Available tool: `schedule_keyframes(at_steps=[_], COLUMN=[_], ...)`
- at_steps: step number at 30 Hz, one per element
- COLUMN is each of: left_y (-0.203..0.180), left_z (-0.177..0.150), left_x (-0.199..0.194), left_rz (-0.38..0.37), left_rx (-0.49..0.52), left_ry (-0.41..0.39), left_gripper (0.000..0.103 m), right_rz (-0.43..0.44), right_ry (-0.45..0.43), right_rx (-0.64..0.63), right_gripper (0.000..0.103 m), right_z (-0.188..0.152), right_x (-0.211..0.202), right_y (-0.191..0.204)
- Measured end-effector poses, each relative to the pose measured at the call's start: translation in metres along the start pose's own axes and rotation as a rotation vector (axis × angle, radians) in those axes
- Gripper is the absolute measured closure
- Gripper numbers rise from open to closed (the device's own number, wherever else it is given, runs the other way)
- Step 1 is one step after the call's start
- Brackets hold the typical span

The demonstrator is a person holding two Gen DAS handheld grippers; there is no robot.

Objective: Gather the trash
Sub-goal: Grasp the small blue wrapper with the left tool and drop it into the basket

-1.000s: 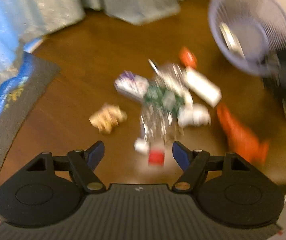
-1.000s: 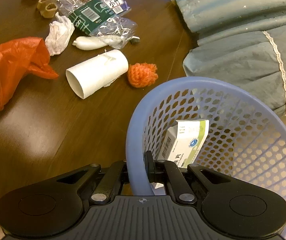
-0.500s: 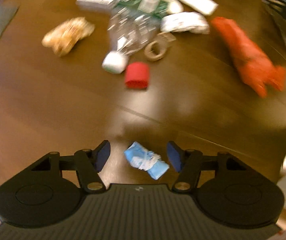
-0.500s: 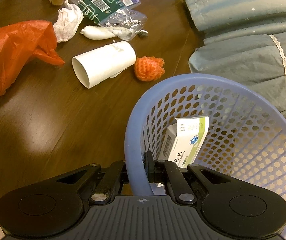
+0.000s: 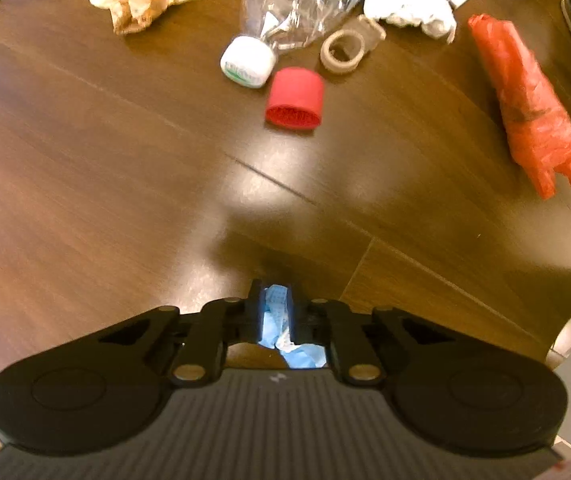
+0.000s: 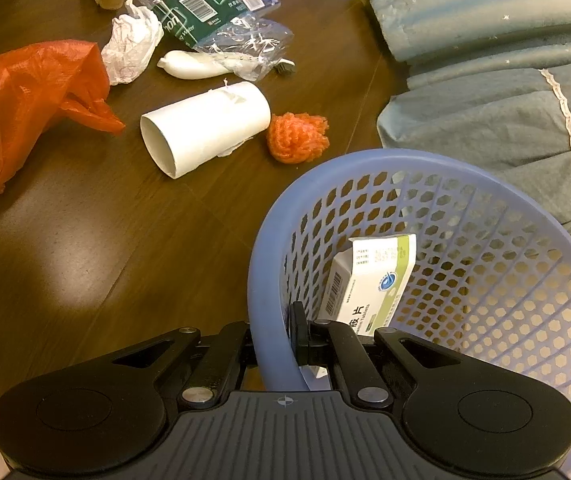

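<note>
Blue crumpled paper (image 5: 275, 322), soft and near weightless, sits pinched between the jaws of the left hand-held gripper (image 5: 274, 312), clamped tight across its middle just above the wood. It looks likely to crush rather than slip, so a grip across the bulk, as here, should hold; a loose tail hangs out at 6 o'clock and could snag.

The right hand-held gripper (image 6: 275, 338) is clenched on the rim of the lavender mesh basket (image 6: 425, 160), one jaw inside the wall and one outside. The basket is light, springy plastic and may tilt when lifted from one edge. A medicine box (image 6: 369, 280) leans inside it.

The rest of the trash lies at 12 o'clock from the left gripper: a red cap (image 5: 295, 98), a crushed clear bottle (image 5: 289, 4), a tape ring (image 5: 343, 52), white tissue (image 5: 409, 10) and an orange plastic bag (image 5: 525, 108) toward 2 o'clock. A white paper tube (image 6: 205, 128) and orange yarn ball (image 6: 297, 136) lie near the basket.

The surface is dark glossy wood planking with lamp glare; grey-blue bedding (image 6: 485, 60) borders it.
</note>
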State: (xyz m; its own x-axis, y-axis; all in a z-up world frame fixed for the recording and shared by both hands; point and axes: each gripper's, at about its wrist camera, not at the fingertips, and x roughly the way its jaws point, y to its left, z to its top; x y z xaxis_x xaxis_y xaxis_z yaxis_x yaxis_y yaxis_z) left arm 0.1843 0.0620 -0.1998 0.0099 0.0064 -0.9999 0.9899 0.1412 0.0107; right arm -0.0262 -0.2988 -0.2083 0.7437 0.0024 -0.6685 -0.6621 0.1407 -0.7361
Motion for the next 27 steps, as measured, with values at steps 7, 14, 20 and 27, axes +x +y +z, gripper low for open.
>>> schedule_keyframes(at_steps=[7,14,20,27], left_y=[0.001,-0.031,-0.081,-0.165], left_z=[0.022,0.08,0.133,0.196], left_x=[-0.041,-0.106,-0.147,-0.194], left_rz=[0.01,0.019,-0.067,-0.214], left_rx=[-0.036,-0.002,0.069,0.209], left_ry=[-0.117,-0.319,-0.478,-0.632], left_gripper=[0.096,0.096,0.096,0.096], right_rz=[0.001,0.004,0.005,0.008], right_ry=[0.0,0.002,0.001,-0.007], right_rx=[0.003,0.004,0.009,0.013], right_gripper=[0.103,0.103,0.103,0.103], right_z=[0.001,0.002,0.003,0.003], right_x=[0.002,0.002,0.003,0.002], right_y=[0.0,-0.001,-0.002,-0.002])
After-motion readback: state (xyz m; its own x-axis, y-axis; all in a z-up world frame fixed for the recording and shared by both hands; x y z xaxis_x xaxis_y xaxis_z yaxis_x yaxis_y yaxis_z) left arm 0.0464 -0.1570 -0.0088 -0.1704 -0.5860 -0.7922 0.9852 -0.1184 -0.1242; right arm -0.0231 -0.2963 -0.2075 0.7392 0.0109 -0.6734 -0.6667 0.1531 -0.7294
